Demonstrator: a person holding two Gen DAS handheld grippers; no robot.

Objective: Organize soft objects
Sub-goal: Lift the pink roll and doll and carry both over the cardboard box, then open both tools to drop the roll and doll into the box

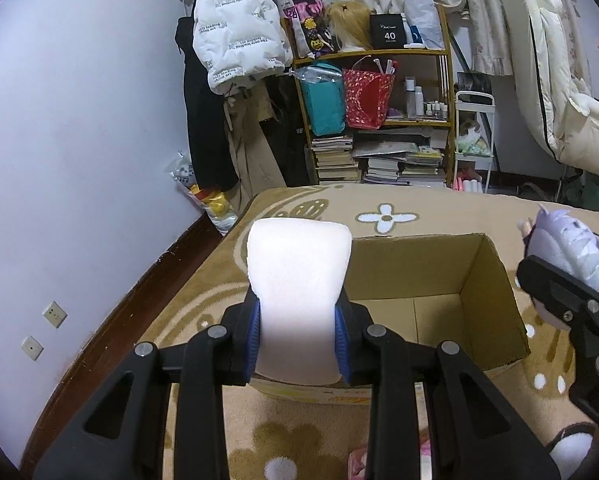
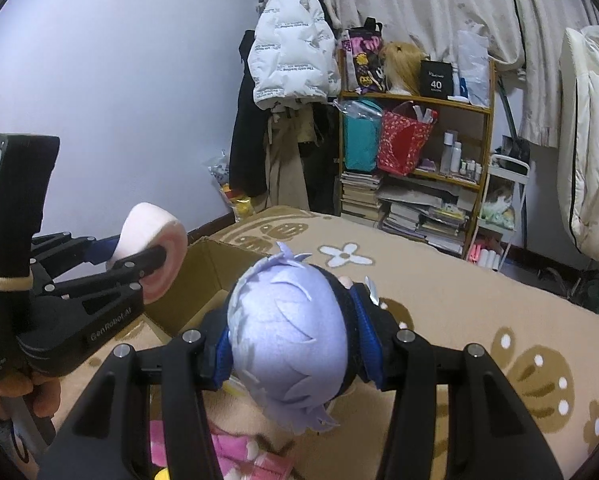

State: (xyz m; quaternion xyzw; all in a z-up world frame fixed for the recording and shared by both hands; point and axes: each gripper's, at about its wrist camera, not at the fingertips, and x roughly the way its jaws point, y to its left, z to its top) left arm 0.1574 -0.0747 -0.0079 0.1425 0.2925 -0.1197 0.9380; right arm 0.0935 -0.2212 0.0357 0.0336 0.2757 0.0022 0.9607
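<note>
Between the pads of the left hand-held gripper [image 1: 298, 330] sits a white foam roll [image 1: 297, 280], squeezed at its lower half; it looks light and springy, so a middle grip suits it. Just beyond it the cardboard box [image 1: 495, 292] stands open and looks empty. The right hand-held gripper [image 2: 291, 354] clamps a plush doll [image 2: 287, 344] by its soft head.

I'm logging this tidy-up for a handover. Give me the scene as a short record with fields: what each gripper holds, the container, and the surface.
left gripper: shut on the white foam roll, above the box's near edge
right gripper: shut on the purple-haired plush doll
container: open cardboard box, inside looks empty
surface: beige flower-patterned carpet
near foreground: pink soft items, partly hidden
</note>
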